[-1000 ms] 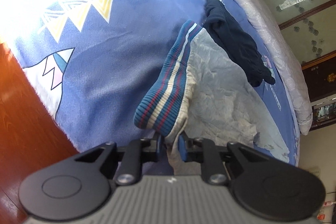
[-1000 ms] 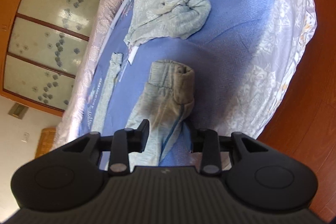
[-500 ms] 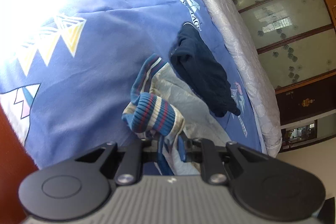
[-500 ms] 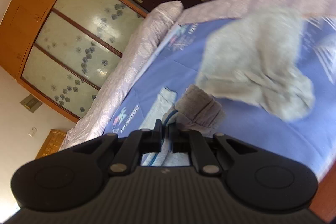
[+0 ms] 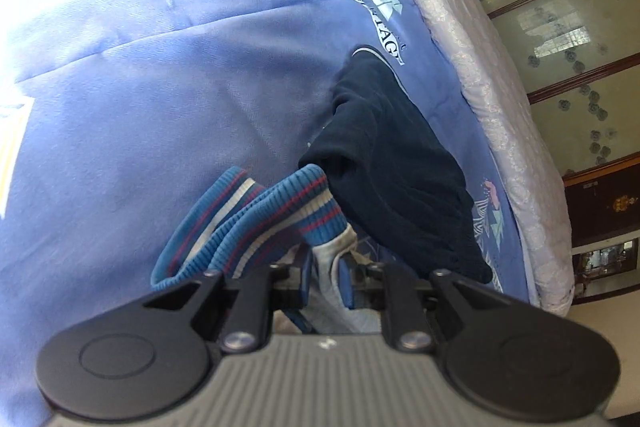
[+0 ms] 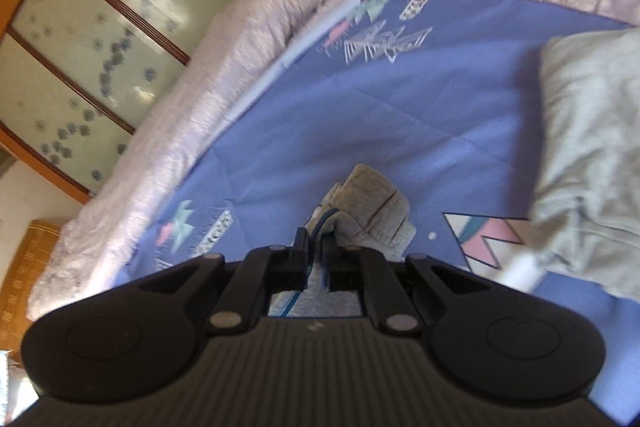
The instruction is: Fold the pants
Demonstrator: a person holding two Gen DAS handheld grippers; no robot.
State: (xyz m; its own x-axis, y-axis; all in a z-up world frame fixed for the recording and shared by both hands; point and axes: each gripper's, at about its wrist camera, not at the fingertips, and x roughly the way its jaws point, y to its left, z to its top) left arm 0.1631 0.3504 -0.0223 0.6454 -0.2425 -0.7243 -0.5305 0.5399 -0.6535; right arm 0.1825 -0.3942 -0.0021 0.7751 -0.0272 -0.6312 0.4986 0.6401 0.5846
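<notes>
Left wrist: pants [image 5: 328, 255] mostly behind tongs [image 5: 325, 281]

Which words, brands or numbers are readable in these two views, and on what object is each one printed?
"...TAG": white capital letters printed on the blue bedspread, near the dark navy garment in the left wrist view; the start of the word is blurred, so only these last letters read.
Smaller print around that word: too small to read.
Right wrist view: only drawn patterns on the bedspread, blurred; no readable text.
Grippers and pants: no label visible.
</notes>
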